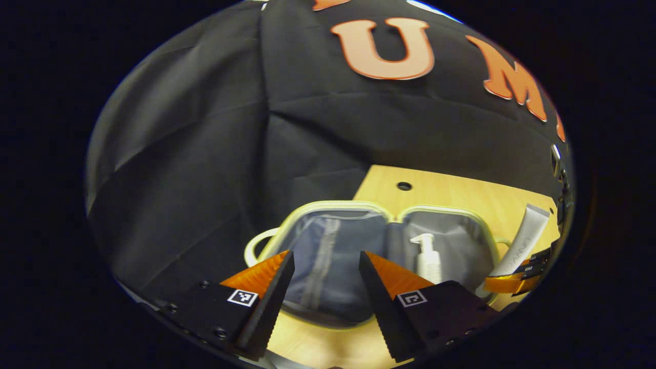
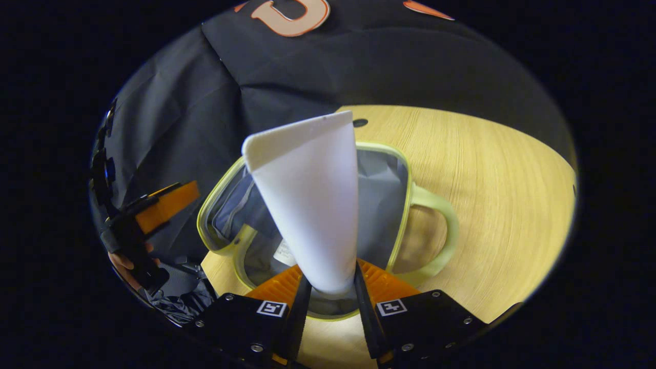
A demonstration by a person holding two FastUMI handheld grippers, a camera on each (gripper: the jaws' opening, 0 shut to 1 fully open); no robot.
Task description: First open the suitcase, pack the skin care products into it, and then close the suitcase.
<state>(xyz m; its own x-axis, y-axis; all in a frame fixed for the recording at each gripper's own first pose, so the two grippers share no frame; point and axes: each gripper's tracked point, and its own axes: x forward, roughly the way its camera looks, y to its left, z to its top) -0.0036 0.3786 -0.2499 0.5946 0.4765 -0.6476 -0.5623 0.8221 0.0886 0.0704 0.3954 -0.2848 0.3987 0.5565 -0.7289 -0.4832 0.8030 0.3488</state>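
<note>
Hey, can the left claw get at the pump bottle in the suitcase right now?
Probably yes. The left claw is open and holds nothing, the suitcase lies open, and the pump bottle rests uncovered in its right half. The right claw's tube hovers close, though.

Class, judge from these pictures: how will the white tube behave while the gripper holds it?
The white tube, held near its narrow end by the right gripper, probably squashes. Its flat, wide end suggests it won't roll. It sticks out unsupported, so it seems light.
</note>
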